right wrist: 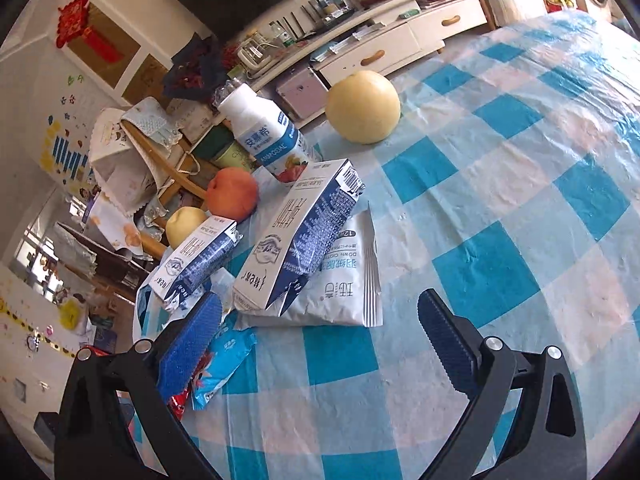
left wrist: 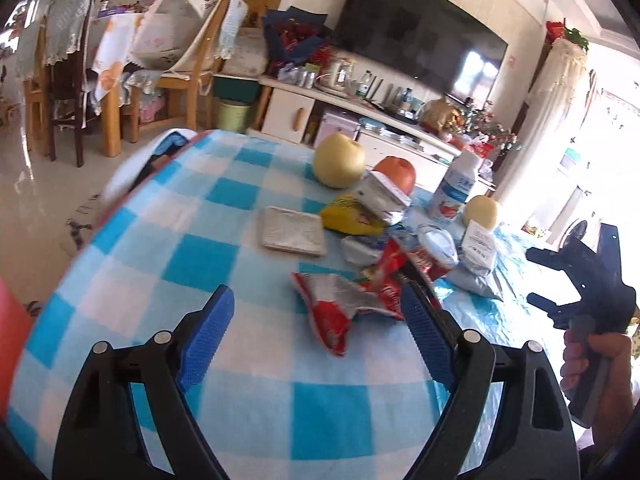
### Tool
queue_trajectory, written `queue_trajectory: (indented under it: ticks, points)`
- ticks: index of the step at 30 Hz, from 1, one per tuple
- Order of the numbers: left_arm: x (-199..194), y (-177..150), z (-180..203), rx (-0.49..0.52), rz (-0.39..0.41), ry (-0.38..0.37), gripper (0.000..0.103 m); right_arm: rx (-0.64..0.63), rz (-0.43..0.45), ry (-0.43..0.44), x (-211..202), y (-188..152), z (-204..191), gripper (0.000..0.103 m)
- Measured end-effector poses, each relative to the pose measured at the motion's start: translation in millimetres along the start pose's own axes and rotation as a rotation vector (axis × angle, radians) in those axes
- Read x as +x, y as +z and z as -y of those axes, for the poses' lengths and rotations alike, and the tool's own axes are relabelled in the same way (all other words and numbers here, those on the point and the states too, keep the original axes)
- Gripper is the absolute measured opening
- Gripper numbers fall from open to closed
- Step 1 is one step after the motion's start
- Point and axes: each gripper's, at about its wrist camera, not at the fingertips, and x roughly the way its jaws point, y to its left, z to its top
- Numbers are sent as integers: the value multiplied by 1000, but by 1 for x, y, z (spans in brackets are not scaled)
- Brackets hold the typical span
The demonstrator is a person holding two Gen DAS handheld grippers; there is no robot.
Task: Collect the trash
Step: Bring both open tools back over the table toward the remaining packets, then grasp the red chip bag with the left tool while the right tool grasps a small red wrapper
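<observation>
The crumpled red-and-silver foil snack wrapper (left wrist: pixel 342 312) lies on the blue-and-white checked tablecloth (left wrist: pixel 240 360), directly ahead of the left gripper (left wrist: pixel 316 344) and between the lines of its two blue-padded fingers, slightly toward the right one. Its long axis seems to run slantwise, from a red end nearest the camera up toward the pile behind. The left jaws are spread wide and hold nothing, so I judge this arm the nearer one, needing only to go forward and down before closing.

The wrapper is torn open, its silver inside showing, flattened and creased; it looks light and likely to slide.

Behind it the rest of the litter is heaped toward the table's far right part: a yellow snack bag (left wrist: pixel 352 216), two blue-and-white milk cartons (right wrist: pixel 296 236), a white plastic pouch (right wrist: pixel 340 292) under the bigger carton, and a small blue wrapper (right wrist: pixel 218 364). A white yoghurt bottle (right wrist: pixel 266 136), pale yellow pears (right wrist: pixel 364 106) and a red-orange fruit (right wrist: pixel 232 194) stand beyond.

The right gripper (right wrist: pixel 320 344) hovers over bare cloth beside the cartons, its jaws likewise wide apart and empty.
</observation>
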Motion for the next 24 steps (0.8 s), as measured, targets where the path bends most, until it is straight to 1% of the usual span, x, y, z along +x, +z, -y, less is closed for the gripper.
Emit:
queue_trajectory:
  ticks: [2, 4, 7, 11, 15, 17, 20, 24]
  points:
    - [11, -3, 9, 1, -31, -16, 86, -19, -3, -4, 4, 5, -2, 96]
    - [20, -5, 20, 17, -43, -44, 86, -43, -3, -3, 6, 10, -5, 96]
    - [31, -8, 28, 33, -72, -60, 86, -67, -4, -3, 10, 14, -8, 95]
    - [43, -9, 31, -17, -98, -87, 86, -104, -12, -30, 18, 18, -12, 95]
    - [51, -8, 31, -42, -103, -54, 86, -146, -22, -54, 25, 17, -16, 95]
    - [55, -8, 28, -72, -116, -57, 86, -170, -28, -64, 29, 16, -19, 95]
    - [57, -5, 25, -111, -112, -52, 87, -203, -32, -79, 34, 15, -24, 95]
    - [63, -3, 24, -142, -125, -41, 90, -250, -37, -75, 41, 13, -33, 95]
